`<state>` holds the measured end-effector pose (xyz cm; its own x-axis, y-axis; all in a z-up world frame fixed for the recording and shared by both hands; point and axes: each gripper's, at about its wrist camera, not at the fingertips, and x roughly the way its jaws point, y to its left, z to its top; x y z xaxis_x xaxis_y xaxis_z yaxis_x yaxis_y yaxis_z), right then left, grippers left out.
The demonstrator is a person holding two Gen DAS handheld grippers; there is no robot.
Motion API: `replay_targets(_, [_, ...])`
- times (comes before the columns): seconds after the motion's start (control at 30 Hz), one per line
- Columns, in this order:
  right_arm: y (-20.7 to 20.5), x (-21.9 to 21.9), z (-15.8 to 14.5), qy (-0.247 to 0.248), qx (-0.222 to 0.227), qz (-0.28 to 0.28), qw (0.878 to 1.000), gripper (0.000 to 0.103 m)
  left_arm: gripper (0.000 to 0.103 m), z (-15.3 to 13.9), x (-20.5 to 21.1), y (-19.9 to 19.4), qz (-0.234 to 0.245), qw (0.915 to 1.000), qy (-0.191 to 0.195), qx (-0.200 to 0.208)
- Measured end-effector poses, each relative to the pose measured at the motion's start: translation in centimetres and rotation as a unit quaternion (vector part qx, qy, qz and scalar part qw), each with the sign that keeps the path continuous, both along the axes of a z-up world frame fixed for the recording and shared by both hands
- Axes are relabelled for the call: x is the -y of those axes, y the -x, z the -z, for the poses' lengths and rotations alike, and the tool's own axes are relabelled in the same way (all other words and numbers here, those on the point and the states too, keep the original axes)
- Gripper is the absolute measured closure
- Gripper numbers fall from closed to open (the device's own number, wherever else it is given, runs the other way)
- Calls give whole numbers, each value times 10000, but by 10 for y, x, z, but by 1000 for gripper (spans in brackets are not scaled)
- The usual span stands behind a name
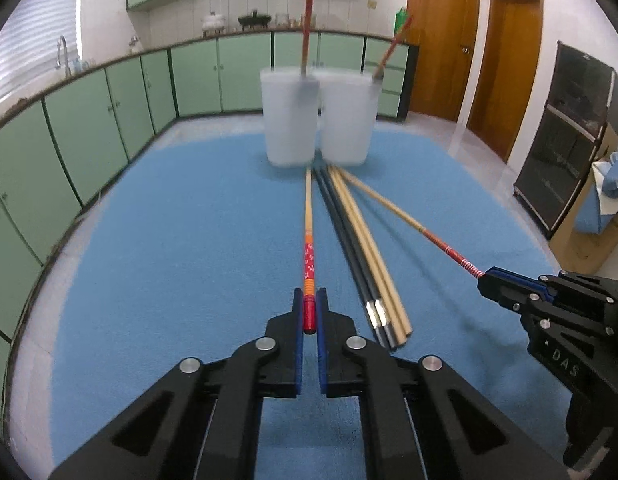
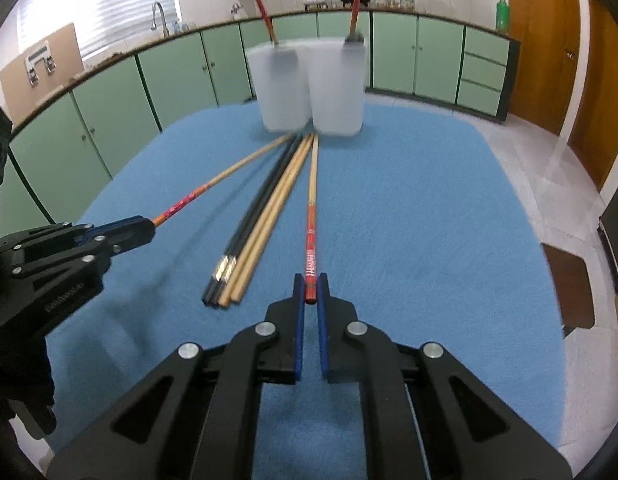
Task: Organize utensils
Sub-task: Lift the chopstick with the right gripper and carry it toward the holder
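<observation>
Your left gripper has its fingers closed narrow on the red butt end of a chopstick with an orange and pink patterned band, whose pale shaft runs straight toward twelve o'clock, up to the base of the cups. Your right gripper likewise has its fingers pinched on the red end of a chopstick with red and white striped wrapping, also running toward twelve o'clock. In the left wrist view the right gripper sits at about four o'clock, with its chopstick slanting up toward eleven. Between the two held sticks, a bundle of loose chopsticks, two dark and two plain wooden, lies on the blue mat covering the tabletop, their tips fanned in toward the cups. Two frosted white cups stand side by side, touching, at twelve o'clock on the far part of the mat; each has one red-handled utensil standing in it, the one in the right cup leaning toward one o'clock. The cups look blurred.
</observation>
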<state>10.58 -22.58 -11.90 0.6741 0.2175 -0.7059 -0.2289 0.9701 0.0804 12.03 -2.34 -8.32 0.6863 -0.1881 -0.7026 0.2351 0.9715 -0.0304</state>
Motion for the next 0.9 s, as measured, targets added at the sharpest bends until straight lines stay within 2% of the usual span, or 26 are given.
replay_targets(0.3, [0, 11, -70, -132, 616, -123, 9979, 98, 97, -70, -11, -1, 76, 9966, 242, 785])
replay_targets(0.5, [-12, 24, -115, -322, 943, -230, 9948, 98, 97, -108, -16, -11, 235, 9927, 417, 1111])
replay_targets(0.8, [-33, 31, -164, -130, 1199, -422, 9918, 98, 97, -142, -17, -22, 442, 9882, 511, 1378])
replay_targets(0.9, [-42, 36, -182, -71, 1318, -423, 9903, 98, 97, -154, -18, -29, 424, 9862, 401, 1546])
